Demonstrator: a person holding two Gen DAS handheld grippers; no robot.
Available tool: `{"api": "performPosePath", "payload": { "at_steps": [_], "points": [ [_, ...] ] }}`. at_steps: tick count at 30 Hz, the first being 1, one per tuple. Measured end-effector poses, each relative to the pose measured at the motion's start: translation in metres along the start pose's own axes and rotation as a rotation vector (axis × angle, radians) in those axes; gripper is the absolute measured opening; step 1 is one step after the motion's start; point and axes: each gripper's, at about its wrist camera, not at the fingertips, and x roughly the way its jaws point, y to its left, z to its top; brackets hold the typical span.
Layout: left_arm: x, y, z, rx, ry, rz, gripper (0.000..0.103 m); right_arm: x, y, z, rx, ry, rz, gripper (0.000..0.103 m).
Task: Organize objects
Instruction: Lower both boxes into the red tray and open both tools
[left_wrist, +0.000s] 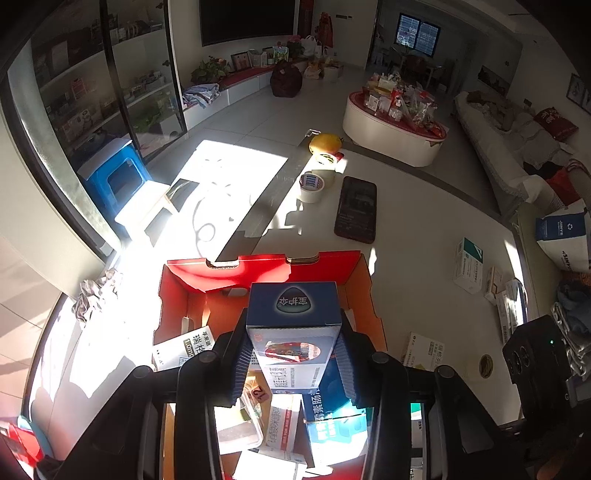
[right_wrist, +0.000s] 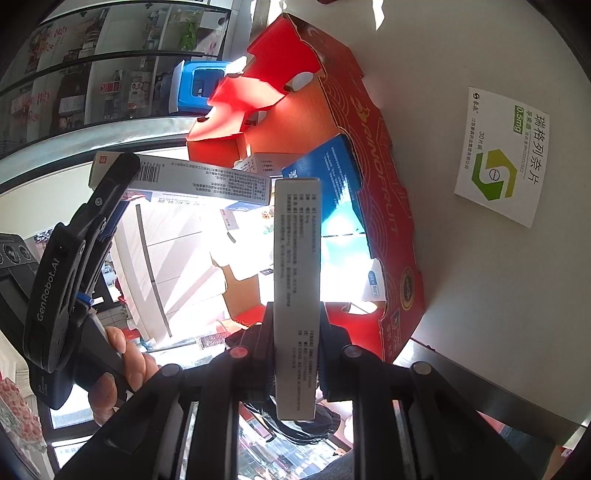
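Lower part of red cardboard box (left_wrist: 258, 273) hidden behind tongs; packets inside washed out by sun glare, print mostly unreadable. Left tongs (left_wrist: 293, 354) pinching blue medicine box (left_wrist: 293, 314) by its sides, held over the red box, long axis running away from camera. Right tongs (right_wrist: 297, 354) pinching grey-white medicine box (right_wrist: 297, 266), narrow face toward camera, long axis pointing forward toward red box interior, near end cut off. Green-logo tablet box (right_wrist: 502, 155) flat on white surface (right_wrist: 498, 295), beside red box.
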Motion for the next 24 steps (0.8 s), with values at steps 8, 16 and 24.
{"api": "performPosePath", "payload": {
  "at_steps": [8, 16, 24],
  "points": [
    [0.026, 0.006, 0.001, -0.007, 0.04, 0.034, 0.044, 0.016, 0.012, 0.01, -0.048, 0.005, -0.061, 0.026],
    [0.042, 0.009, 0.0, 0.01, 0.072, 0.135, 0.064, 0.003, 0.012, 0.014, -0.068, -0.033, -0.131, 0.072],
    [0.039, 0.002, 0.003, 0.053, 0.047, 0.205, 0.082, -0.038, -0.007, 0.015, -0.058, -0.146, -0.209, 0.072]
  ]
}}
